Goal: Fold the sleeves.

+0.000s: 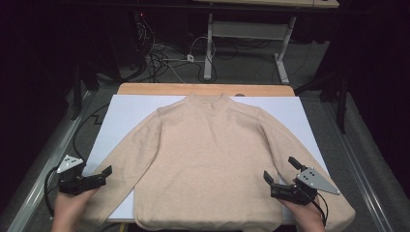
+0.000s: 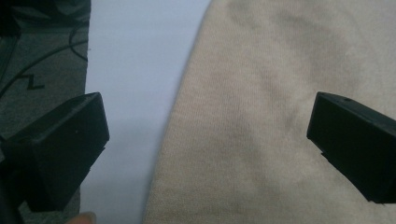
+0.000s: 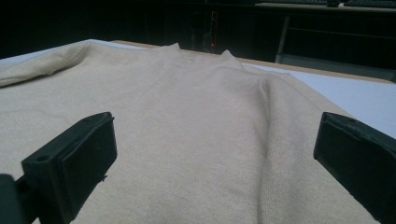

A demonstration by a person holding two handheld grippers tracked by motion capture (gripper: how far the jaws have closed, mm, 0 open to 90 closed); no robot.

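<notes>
A beige knitted sweater [image 1: 203,150] lies flat and face up on a white sheet [image 1: 125,108], collar at the far side, both sleeves spread out and down. My left gripper [image 1: 104,175] is open at the lower end of the left sleeve. In the left gripper view its jaws [image 2: 208,121] straddle the edge of the sleeve [image 2: 261,93] where it meets the sheet [image 2: 140,70], holding nothing. My right gripper [image 1: 280,170] is open low over the right sleeve near the hem. Its own view looks across the sweater [image 3: 187,93] toward the collar, with the wide-apart jaws [image 3: 215,135] empty.
The sheet covers a wooden table whose far edge [image 1: 203,89] shows bare. Beyond it are floor cables [image 1: 164,60] and a desk's white legs [image 1: 209,48]. Grey carpet [image 1: 43,159] runs along both sides. The person's hands [image 1: 67,212] come in at the bottom corners.
</notes>
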